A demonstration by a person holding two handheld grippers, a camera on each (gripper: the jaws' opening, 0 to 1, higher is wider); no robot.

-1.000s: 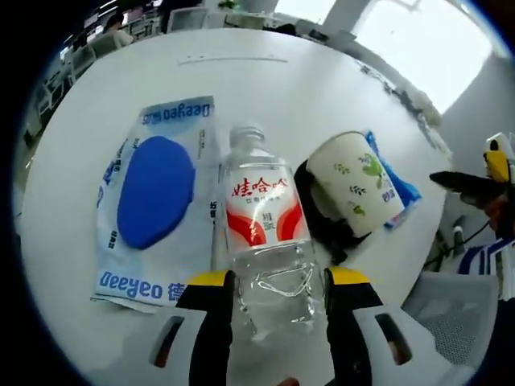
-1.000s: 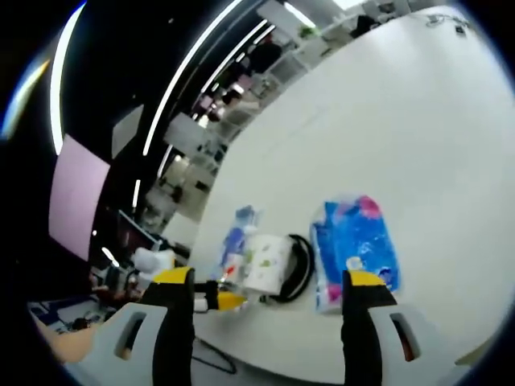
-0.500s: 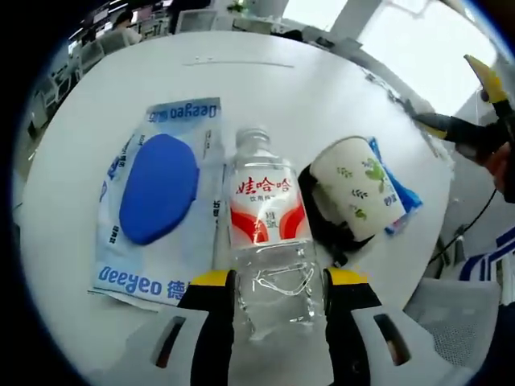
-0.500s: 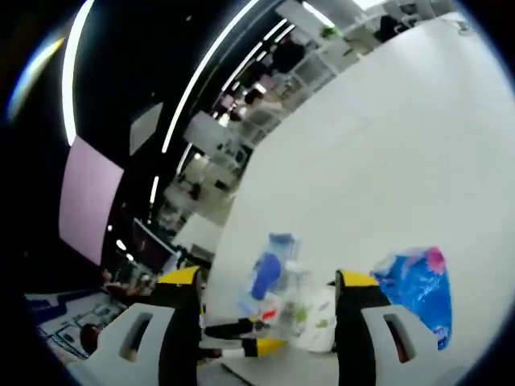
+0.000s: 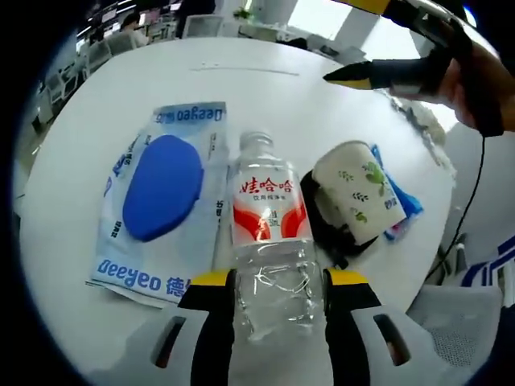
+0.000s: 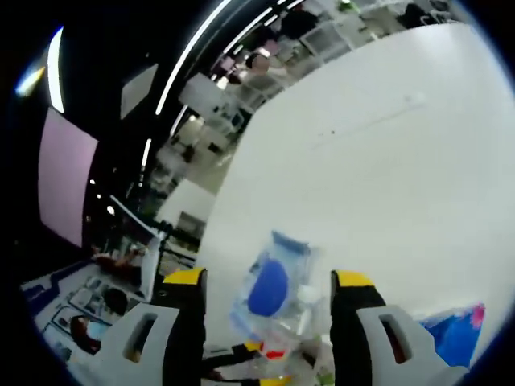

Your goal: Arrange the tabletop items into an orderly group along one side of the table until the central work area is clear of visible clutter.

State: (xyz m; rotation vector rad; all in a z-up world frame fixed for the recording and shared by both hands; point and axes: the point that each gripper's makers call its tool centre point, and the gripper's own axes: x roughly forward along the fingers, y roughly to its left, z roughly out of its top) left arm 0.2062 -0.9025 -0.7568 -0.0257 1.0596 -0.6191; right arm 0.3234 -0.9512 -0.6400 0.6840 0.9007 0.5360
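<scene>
Left gripper (image 5: 271, 291) clamps one clear plastic bottle (image 5: 271, 241) beside one paper cup (image 5: 356, 191); right gripper (image 6: 269, 281) gapes, seemingly empty.

Clear water bottle (image 5: 272, 241), red label, lies flat btwn Deeyeo wipes pack (image 5: 161, 205) & tipped paper cup (image 5: 356, 190); blue packet (image 5: 398, 193) beyond.

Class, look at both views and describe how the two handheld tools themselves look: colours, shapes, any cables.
The left tool has two black jaws with yellow tips, rising from pale grey bodies with a slot in each. The right tool looks the same: black jaws, yellow tips, grey slotted bodies. In the left gripper view the right tool's pointed black and yellow jaws show at upper right, and a thin black cable hangs below the hand.
</scene>
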